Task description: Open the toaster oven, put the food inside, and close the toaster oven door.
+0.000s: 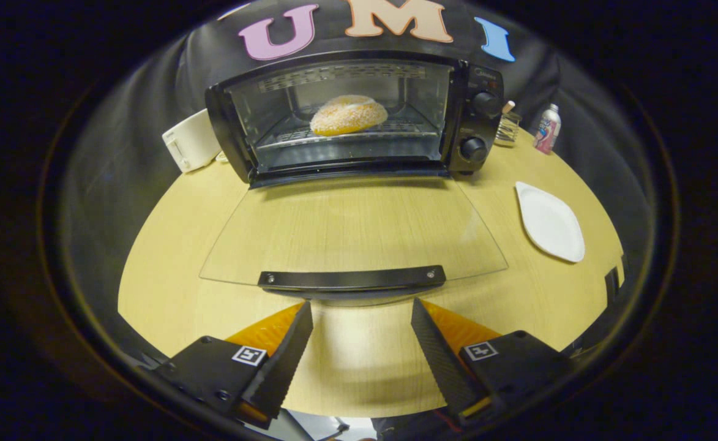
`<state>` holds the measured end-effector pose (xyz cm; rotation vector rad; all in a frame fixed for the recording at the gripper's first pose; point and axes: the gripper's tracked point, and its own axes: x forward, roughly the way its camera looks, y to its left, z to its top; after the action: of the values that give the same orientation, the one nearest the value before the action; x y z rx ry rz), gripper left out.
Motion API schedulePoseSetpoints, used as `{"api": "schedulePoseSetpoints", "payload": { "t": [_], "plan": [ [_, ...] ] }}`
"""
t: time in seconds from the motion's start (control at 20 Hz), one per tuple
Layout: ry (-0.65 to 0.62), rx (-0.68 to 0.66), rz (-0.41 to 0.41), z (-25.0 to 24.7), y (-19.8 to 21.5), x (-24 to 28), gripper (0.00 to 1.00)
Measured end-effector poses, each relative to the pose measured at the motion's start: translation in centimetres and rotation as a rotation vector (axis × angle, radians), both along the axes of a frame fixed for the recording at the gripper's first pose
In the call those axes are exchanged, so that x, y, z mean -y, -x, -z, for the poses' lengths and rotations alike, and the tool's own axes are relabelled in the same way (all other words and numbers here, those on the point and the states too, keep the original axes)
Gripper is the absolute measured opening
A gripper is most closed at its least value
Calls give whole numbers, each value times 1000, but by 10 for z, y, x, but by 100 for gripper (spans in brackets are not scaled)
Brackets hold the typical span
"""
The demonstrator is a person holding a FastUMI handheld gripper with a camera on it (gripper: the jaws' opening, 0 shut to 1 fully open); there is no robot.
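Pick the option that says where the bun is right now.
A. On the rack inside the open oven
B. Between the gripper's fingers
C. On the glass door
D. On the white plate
A: the bun lies on the rack inside the toaster oven, whose glass door is folded down flat; the white plate is bare and the gripper is open, holding nothing.

Table (169, 245): pale wood, spread under and beyond my jaws.
Plate (549, 222): white, bare, lying flat ahead and right of my jaws.
Bottle (547, 128): small, upright, far off to the right.
Wire holder (507, 127): perhaps a rack, just left of the bottle.
White box (191, 140): far ahead, left.
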<state>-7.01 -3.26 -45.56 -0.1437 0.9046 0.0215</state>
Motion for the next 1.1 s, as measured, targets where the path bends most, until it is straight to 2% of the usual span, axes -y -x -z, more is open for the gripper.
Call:
{"api": "schedulePoseSetpoints", "payload": {
  "t": [0.15,0.45,1.1],
  "plan": [
    [-18,62,15,-17,-5,-8,100],
    [-5,98,0,-41,-12,-8,100],
    [-78,282,4,-124,-63,-26,100]
  ]
}}
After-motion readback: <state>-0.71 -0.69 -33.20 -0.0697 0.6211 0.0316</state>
